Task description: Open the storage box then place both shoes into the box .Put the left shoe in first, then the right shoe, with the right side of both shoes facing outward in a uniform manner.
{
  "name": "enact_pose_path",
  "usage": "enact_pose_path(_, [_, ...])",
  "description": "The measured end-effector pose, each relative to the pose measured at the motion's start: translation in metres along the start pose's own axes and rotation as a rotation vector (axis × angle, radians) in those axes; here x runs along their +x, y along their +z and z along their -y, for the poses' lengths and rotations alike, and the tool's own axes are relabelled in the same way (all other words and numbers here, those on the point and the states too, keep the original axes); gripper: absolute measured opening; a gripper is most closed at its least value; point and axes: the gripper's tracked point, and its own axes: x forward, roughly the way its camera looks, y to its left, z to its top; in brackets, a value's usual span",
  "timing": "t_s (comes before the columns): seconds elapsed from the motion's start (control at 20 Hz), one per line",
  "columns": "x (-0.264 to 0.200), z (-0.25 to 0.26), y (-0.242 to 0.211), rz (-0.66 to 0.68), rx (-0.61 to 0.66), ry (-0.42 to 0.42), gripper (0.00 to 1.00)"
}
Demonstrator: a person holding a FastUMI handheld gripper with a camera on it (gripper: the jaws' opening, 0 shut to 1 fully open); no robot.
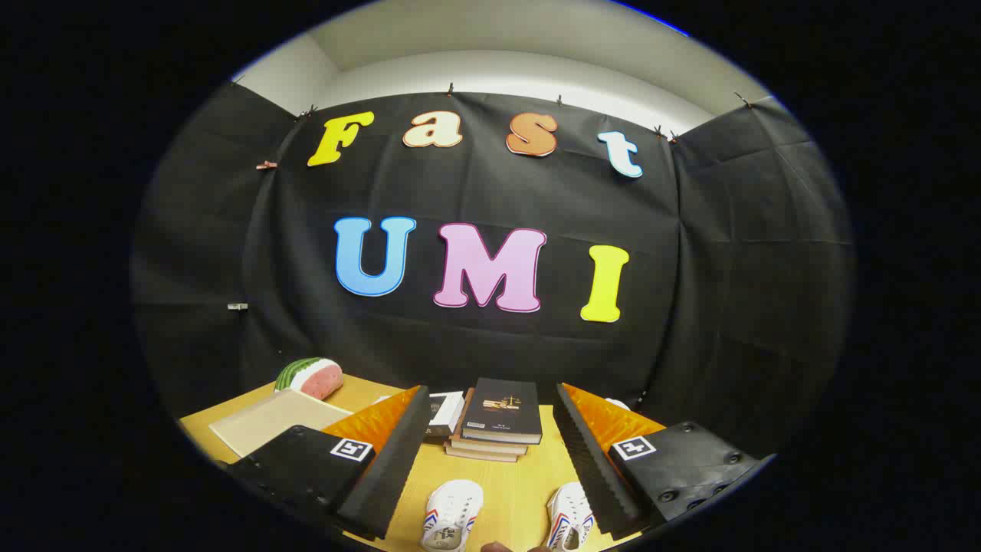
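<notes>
Two white shoes with red and blue side stripes lie on the wooden table between my fingers. One shoe [451,514] lies nearer the left finger, the other shoe [569,517] close to the right finger. My gripper [490,441] is held above them, open, with nothing between its fingers.
A stack of books [498,422] with a dark cover on top sits just beyond the shoes, a white box-like item [446,410] beside it. A watermelon slice model [310,376] and a beige flat board [268,425] lie to the left. The black cloth wall stands behind the table [510,483].
</notes>
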Motion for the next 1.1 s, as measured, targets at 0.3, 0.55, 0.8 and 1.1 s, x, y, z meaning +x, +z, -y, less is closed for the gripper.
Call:
enact_pose_path(0.3, [-0.013, -0.031, -0.005, -0.026, 0.043, -0.044, 0.97])
enact_pose_path(0.55, [-0.019, -0.054, -0.007, -0.043, 0.049, -0.04, 0.97])
enact_pose_path(0.8, [-0.02, -0.068, -0.009, -0.063, 0.047, -0.033, 0.97])
enact_pose_path(1.1, [-0.011, -0.077, -0.021, -0.102, 0.057, -0.004, 0.97])
